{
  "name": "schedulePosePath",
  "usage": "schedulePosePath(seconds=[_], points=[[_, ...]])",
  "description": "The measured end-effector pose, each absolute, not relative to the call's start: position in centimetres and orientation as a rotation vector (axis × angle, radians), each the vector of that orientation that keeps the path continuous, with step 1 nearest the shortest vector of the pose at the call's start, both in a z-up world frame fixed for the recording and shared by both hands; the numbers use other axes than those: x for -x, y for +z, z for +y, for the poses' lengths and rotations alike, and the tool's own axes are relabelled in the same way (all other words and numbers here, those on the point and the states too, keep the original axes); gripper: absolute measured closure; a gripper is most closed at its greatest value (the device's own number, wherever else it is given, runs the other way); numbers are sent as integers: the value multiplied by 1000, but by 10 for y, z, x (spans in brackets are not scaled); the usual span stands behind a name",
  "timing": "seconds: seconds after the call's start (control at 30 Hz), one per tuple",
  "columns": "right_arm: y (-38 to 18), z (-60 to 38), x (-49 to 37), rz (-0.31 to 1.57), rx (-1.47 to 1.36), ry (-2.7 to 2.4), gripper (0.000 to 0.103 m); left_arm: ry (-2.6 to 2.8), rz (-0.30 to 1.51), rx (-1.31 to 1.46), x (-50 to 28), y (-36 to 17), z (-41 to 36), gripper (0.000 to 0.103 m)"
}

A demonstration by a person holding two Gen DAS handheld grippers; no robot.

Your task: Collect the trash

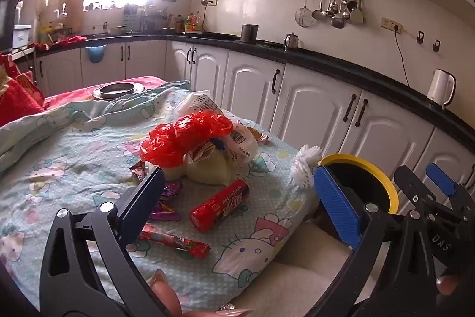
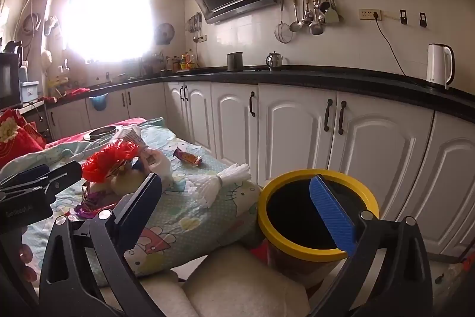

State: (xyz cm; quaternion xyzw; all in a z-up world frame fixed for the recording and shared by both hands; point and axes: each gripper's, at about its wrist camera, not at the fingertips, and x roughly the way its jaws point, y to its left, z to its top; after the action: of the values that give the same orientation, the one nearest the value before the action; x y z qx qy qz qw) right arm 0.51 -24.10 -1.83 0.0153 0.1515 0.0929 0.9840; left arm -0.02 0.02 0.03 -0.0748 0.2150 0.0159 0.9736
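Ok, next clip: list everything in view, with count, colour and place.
red plastic bag: one, red, crumpled on the trash pile
red snack tube: one, red, lying on the bedsheet
candy wrappers: several, red and purple, near the left jaws
orange wrapper: one, alone on the far sheet
white tassel: one, at the sheet's edge
trash bin: one, yellow rim, beside the bed
kettle: one, white, on the black counter
left gripper: jaws open
right gripper: jaws open
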Motion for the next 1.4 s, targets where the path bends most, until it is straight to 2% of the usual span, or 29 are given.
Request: schedulePosePath(seconds=[1.4], points=[[-20,-242,-7,328,-27,191,6,35,414,143,3,4,0,11]])
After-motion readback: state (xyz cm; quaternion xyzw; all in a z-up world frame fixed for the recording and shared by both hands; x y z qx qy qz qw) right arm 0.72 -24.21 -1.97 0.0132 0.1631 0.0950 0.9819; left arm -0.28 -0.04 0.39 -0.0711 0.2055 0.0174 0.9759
